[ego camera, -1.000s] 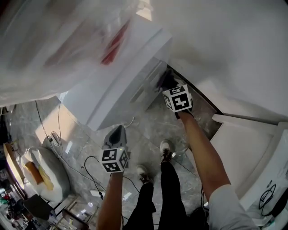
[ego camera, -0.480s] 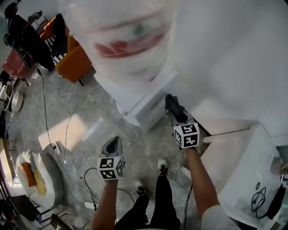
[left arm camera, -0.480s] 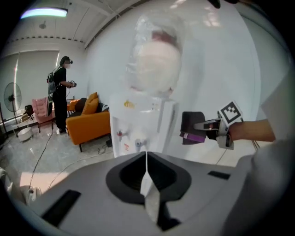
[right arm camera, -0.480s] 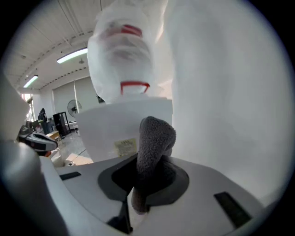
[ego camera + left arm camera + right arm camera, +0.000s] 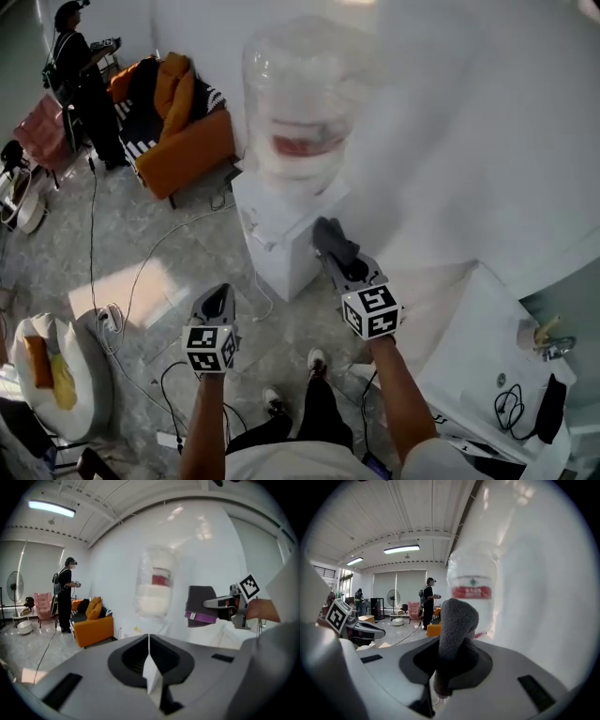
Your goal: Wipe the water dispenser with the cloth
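The white water dispenser (image 5: 281,234) stands against the wall with a big clear bottle (image 5: 300,103) on top. My right gripper (image 5: 339,262) is shut on a dark grey cloth (image 5: 333,241), a little in front of the dispenser's right side and apart from it. In the right gripper view the cloth (image 5: 457,625) stands up between the jaws, with the bottle (image 5: 473,592) behind it. My left gripper (image 5: 217,300) hangs shut and empty over the floor to the dispenser's front left. The left gripper view has the cloth (image 5: 201,604) at the right and the bottle (image 5: 154,588) ahead.
An orange sofa (image 5: 178,131) stands left of the dispenser, with a person (image 5: 80,84) beyond it. Cables (image 5: 141,272) run across the marble floor. A white cushion (image 5: 56,375) lies at the lower left. A white unit (image 5: 497,366) is at the right.
The view has pulled back and tilted up, so the whole dispenser and bottle show. Both grippers sit lower in the frame. The right gripper with the cloth has come away from the dispenser's side.
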Demonstrator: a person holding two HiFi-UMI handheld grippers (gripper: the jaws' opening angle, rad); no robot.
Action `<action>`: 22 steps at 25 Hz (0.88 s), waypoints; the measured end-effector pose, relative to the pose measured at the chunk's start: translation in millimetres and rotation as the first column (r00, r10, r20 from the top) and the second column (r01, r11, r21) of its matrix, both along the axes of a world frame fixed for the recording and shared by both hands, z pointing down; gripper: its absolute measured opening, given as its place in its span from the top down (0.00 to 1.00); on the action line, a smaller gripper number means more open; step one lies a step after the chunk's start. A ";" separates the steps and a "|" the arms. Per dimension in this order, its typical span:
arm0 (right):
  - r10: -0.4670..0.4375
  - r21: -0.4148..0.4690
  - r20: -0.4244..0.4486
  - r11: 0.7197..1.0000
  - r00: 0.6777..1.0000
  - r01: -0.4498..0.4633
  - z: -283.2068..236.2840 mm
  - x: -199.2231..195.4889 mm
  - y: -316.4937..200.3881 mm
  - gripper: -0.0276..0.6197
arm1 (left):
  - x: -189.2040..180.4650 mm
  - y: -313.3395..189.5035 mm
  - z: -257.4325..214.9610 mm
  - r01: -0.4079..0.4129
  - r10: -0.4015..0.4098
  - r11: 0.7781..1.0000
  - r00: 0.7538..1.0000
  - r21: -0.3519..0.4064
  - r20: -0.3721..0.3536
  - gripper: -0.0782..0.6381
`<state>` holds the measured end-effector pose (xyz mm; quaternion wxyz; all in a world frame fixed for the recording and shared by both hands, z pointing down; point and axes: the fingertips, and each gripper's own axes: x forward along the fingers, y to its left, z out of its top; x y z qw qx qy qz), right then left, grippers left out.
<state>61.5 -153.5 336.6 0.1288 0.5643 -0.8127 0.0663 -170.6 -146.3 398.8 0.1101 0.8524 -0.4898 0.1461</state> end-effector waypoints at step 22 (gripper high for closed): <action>-0.113 0.245 -0.075 0.961 0.991 0.128 -184.2 -95.6 114.8 0.87 | -39.1 96.7 -239.0 -0.130 0.079 0.878 0.989 0.460 0.129 0.86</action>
